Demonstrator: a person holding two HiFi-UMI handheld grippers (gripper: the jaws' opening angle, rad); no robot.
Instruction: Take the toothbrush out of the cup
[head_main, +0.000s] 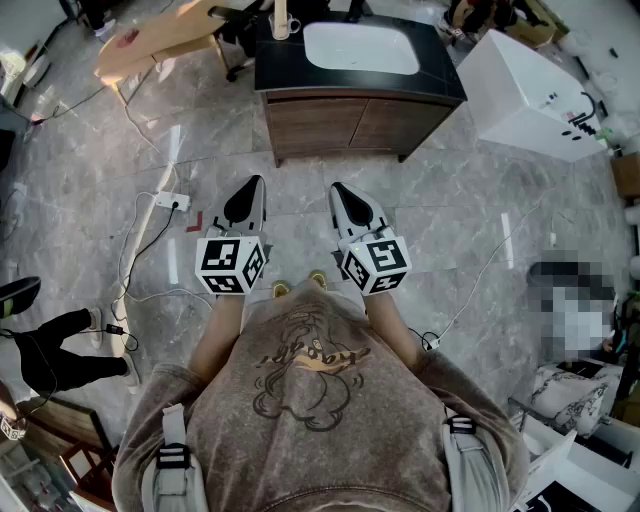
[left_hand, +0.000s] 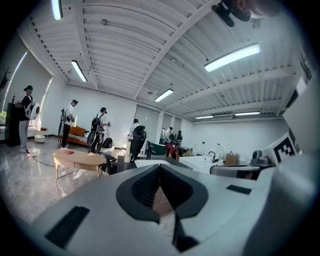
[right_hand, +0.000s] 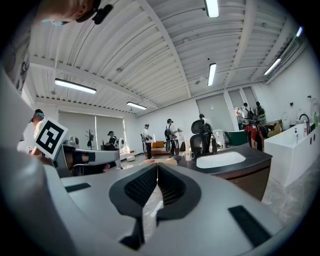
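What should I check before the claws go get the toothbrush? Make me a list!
1. Is the cup in sight on the vanity: ok.
2. Is the toothbrush showing in the cup: cannot tell, too small.
3. Is the left claw empty: ok, shut on nothing.
4. Is the right claw open to grab: not ok, shut.
5. Are both near the cup: not ok, bare floor lies between.

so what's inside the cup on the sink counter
A slim upright stick, probably the toothbrush, pokes out of the cup. Its lower end and anything else inside are hidden by the cup's wall.
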